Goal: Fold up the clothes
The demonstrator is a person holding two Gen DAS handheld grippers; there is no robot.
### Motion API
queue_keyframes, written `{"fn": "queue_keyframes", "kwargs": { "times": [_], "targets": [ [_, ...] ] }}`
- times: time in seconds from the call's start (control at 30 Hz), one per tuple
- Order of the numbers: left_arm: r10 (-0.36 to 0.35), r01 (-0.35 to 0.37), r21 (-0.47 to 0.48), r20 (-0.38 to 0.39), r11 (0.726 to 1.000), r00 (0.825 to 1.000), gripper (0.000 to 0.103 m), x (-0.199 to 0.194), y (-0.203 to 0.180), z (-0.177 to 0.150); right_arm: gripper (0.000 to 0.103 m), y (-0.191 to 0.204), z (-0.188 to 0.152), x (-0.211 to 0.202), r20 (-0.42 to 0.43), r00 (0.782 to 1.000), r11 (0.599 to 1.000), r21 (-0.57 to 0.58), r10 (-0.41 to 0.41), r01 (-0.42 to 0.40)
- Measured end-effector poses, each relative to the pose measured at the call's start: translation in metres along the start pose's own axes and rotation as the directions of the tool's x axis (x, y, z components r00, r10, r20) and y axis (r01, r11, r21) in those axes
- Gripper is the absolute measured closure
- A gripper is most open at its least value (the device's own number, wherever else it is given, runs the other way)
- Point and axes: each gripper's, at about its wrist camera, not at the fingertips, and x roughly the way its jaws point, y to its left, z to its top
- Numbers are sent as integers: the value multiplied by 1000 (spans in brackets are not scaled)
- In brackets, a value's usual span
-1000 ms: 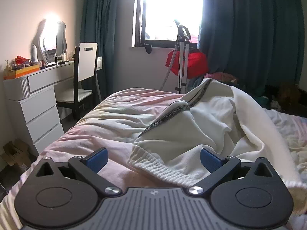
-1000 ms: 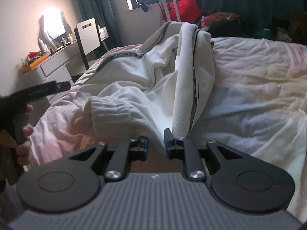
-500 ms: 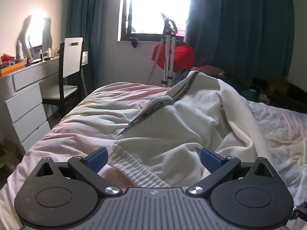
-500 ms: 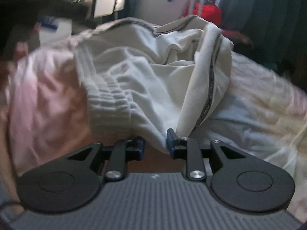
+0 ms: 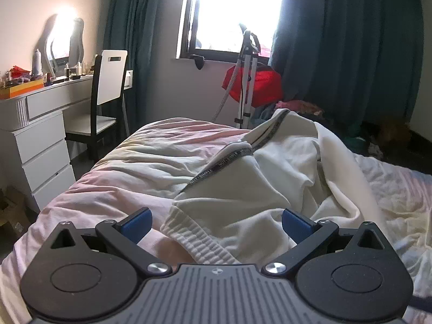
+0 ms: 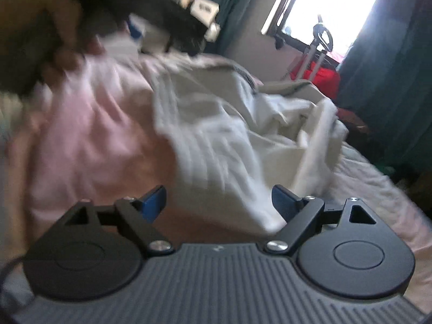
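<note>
The left gripper is hovering with its blue-padded fingers spread wide, grasping nothing. The ribbed waistband of the cream sweatpants is lying between them, just past the tips, with no visible contact. The right gripper is likewise spread, its fingers released; the blurred hem of the garment is lying between them, nearer the right one. The sweatpants are lying crumpled across the middle of the bed, on its pink cover, reaching toward the far edge. Beyond the bed's far left corner, a chair is standing at a white dresser.
</note>
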Motion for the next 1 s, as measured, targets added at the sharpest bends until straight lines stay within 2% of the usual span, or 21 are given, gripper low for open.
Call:
{"fn": "queue_keyframes", "kwargs": {
  "times": [0.07,0.13,0.23,0.27,0.3,0.33,0.43,0.53,0.6,0.67,0.73,0.93,1.0],
  "targets": [
    [8,-8,-1,2,1000,1000,0,0,2,2,16,5,4,2,13,1000,999,40,-6,5],
    [10,-10,-13,-5,1000,1000,0,3,6,4,16,11,5,13,-11,999,998,60,-31,31],
    [1,-2,-55,-22,999,1000,0,9,17,9,17,20,1,29,-41,995,996,5,-86,86],
    [-7,5,-75,-28,997,1000,0,12,22,12,20,21,-1,32,-53,992,993,-10,-118,118],
    [-14,12,-98,-22,995,1000,0,13,28,15,31,22,-3,35,-65,987,989,-25,-150,148],
    [-16,14,-118,-13,993,1000,0,14,34,19,31,23,-4,38,-76,980,983,-40,-182,179],
    [-2,7,-128,40,992,999,0,15,49,34,31,7,-3,31,-57,974,975,23,-221,222],
    [21,-17,-159,18,987,1000,0,30,63,39,32,-9,-1,22,-38,966,961,93,-257,260],
    [-25,10,-246,-60,969,998,0,49,76,37,34,-20,0,16,-27,959,949,139,-282,283],
    [-87,31,-339,-152,940,985,3,72,86,31,36,-33,0,10,-13,951,931,202,-309,305],
    [-114,30,-377,-201,926,973,3,89,90,26,36,-45,-1,3,-20,945,911,261,-325,319],
    [-276,127,-470,-263,873,925,9,116,77,5,39,-77,-15,-1,-100,949,836,451,-300,312],
    [-295,147,-457,-271,877,916,11,115,65,1,43,-83,-19,1,-117,948,817,482,-297,316]
  ]
}}
